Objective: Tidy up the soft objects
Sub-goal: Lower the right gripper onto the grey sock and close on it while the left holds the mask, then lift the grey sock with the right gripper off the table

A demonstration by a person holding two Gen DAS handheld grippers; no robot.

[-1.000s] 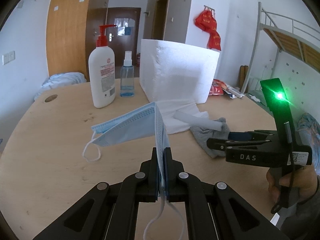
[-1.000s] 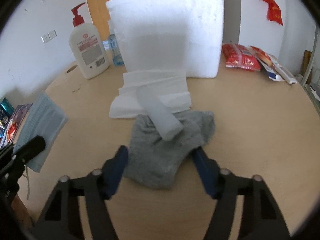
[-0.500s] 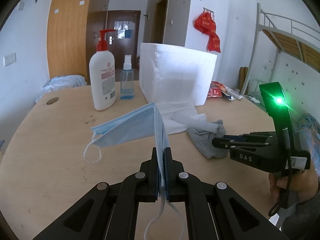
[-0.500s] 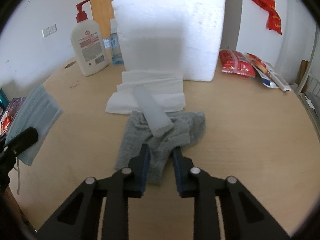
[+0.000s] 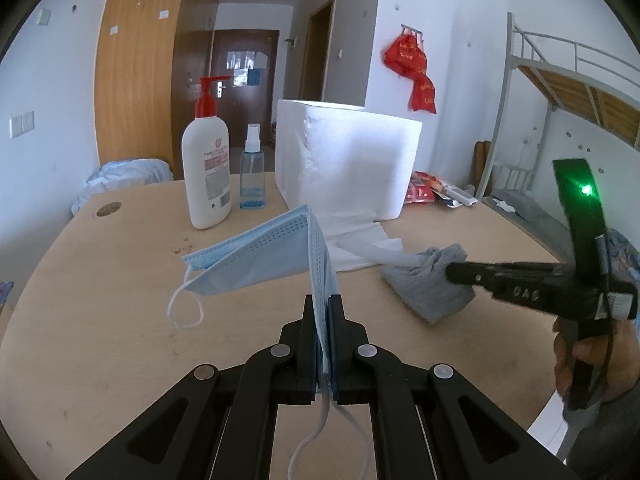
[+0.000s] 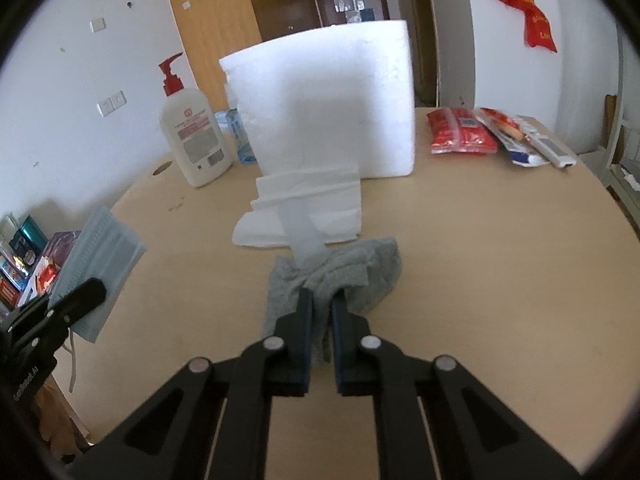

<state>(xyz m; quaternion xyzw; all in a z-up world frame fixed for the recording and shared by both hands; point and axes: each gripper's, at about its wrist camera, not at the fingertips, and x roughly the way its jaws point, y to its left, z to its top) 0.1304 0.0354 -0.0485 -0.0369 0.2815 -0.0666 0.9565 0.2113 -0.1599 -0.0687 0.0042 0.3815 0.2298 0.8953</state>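
I am holding the left tool (image 5: 323, 308) closed tight on a folded blue face mask (image 5: 264, 256), which is standing up out of the fingers and fanning over to the left above the worktop (image 5: 120, 320), one white ear loop (image 5: 185, 308) dangling off its far corner. The other loop is hanging down behind the fingers toward the camera.

I am pinching the right tool (image 6: 320, 304) on a gray sock (image 6: 352, 276); its jaws are nearly together with a bunch of fabric squeezed between them. The sock is sitting near the middle of the worktop, its near end gathered up at the tool; whether the rest is lying flat I cannot tell. A white translucent tube-like piece (image 6: 298, 228) is lying with its near end on the sock and its far end across a folded white cloth (image 6: 340, 208).

Behind the cloth a white foam box (image 6: 332, 100) is standing upright. To its left are a white pump bottle (image 5: 206, 168) with a red head and, just beside it, a small blue spray bottle (image 5: 253, 176). Red snack packets (image 6: 460, 132) are lying to the right of the box. In the left view, the right tool is reaching in from the right side with a green light (image 5: 586, 189) showing on its body.
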